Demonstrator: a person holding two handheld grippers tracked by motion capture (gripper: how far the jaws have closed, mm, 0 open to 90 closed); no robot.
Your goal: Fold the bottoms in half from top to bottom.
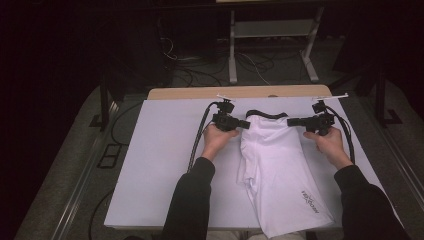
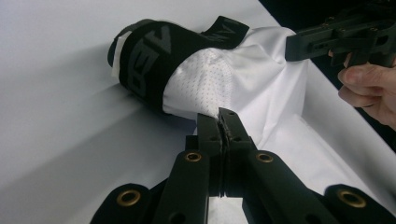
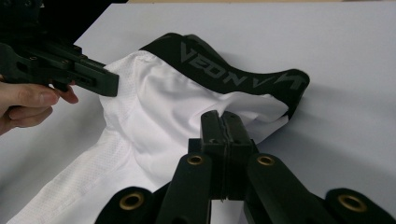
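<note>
White shorts (image 1: 275, 165) with a black lettered waistband (image 1: 265, 114) lie on the white table top (image 1: 160, 150), waistband at the far end and a leg hanging over the near edge. My left gripper (image 1: 246, 123) is shut on the shorts' left side just below the waistband; its jaws (image 2: 226, 116) are pressed together on the white mesh fabric (image 2: 210, 79). My right gripper (image 1: 290, 121) is shut on the opposite side, its jaws (image 3: 223, 116) closed on the cloth under the waistband (image 3: 224, 70). The fabric bunches between the two grips.
A wooden strip (image 1: 200, 93) runs along the table's far edge. Behind it on the dark floor stand the legs of a metal frame (image 1: 232, 55) among loose cables (image 1: 190, 75). Each gripper trails a black cable (image 1: 200, 132) over the table.
</note>
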